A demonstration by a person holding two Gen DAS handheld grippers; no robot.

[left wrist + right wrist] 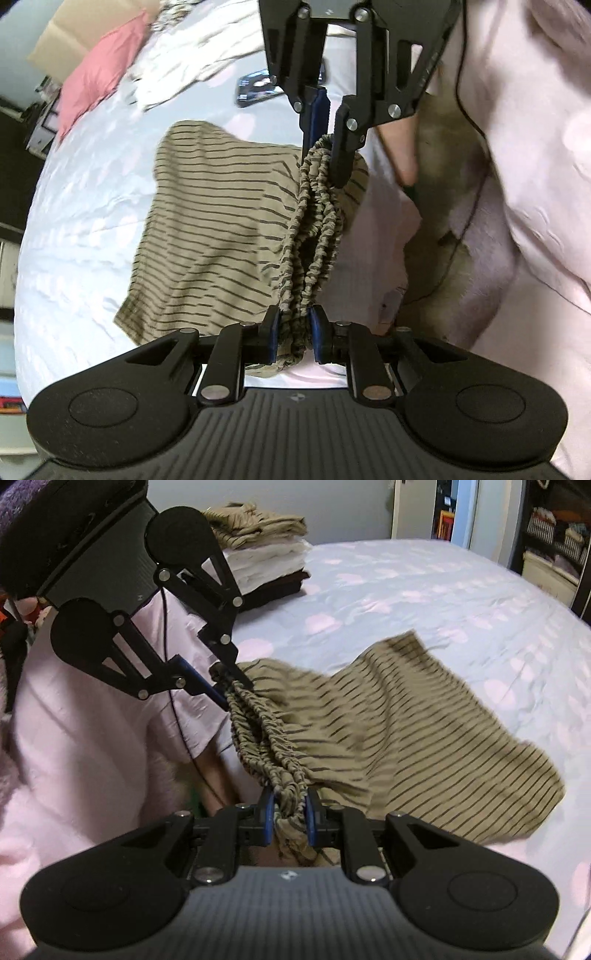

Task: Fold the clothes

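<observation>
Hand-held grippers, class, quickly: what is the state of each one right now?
Left hand-held gripper: closed on the elastic waistband of the striped shorts.
Right hand-held gripper: closed on the same waistband, at its other end.

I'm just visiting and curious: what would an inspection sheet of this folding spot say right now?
Surface: bed with pale blue sheet dotted pink.
Job's things: striped garment, gathered waistband lifted, rest trailing on the bed; folded stack at the far edge.
Clutter: pink cloth, white crumpled cloth, dark flat object, cardboard.
Grippers: left gripper and right gripper both clamp the waistband.
Cables: thin black cable across the person's pink top.
Surroundings: shelves with baskets, doorway.
</observation>
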